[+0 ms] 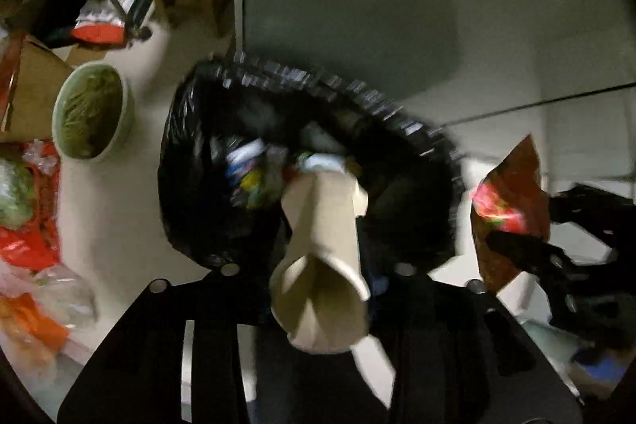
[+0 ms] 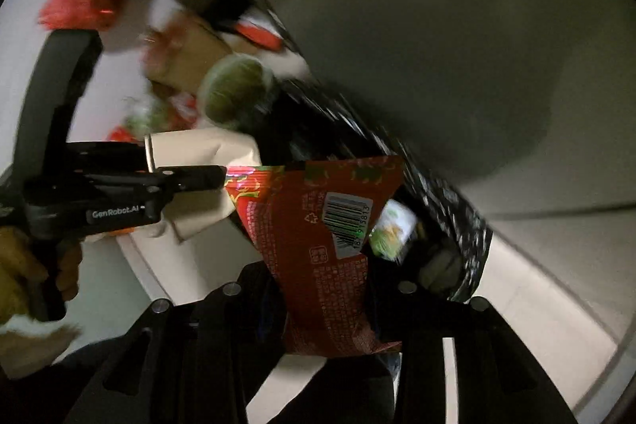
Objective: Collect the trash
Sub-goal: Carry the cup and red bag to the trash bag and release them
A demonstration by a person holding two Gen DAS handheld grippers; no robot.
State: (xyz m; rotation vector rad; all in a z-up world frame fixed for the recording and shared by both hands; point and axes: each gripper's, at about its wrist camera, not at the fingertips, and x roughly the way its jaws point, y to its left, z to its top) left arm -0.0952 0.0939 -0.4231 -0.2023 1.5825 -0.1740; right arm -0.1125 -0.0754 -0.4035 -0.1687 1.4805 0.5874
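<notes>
A crushed beige paper cup (image 1: 322,265) hangs between the fingers of my left gripper (image 1: 318,269), rim toward the camera. The jaws stand a little wider than the cup, so the pads do not press it. Just below gapes a bin lined with a black bag (image 1: 187,185), holding several wrappers. My right gripper (image 2: 318,289) points down at the same bin (image 2: 457,201) with a red snack packet (image 2: 326,257) loose between its parted fingers, barcode side up. The right gripper (image 1: 516,245) and its packet (image 1: 508,201) also show in the left wrist view, the left gripper (image 2: 214,177) and its cup (image 2: 198,150) in the right.
On the pale floor left of the bin stand a green bowl of greens (image 1: 93,110), a cardboard box (image 1: 35,86) and red and clear plastic bags (image 1: 24,245). A grey wall (image 1: 397,6) rises behind the bin. A person's hand (image 2: 67,265) grips the left gripper's handle.
</notes>
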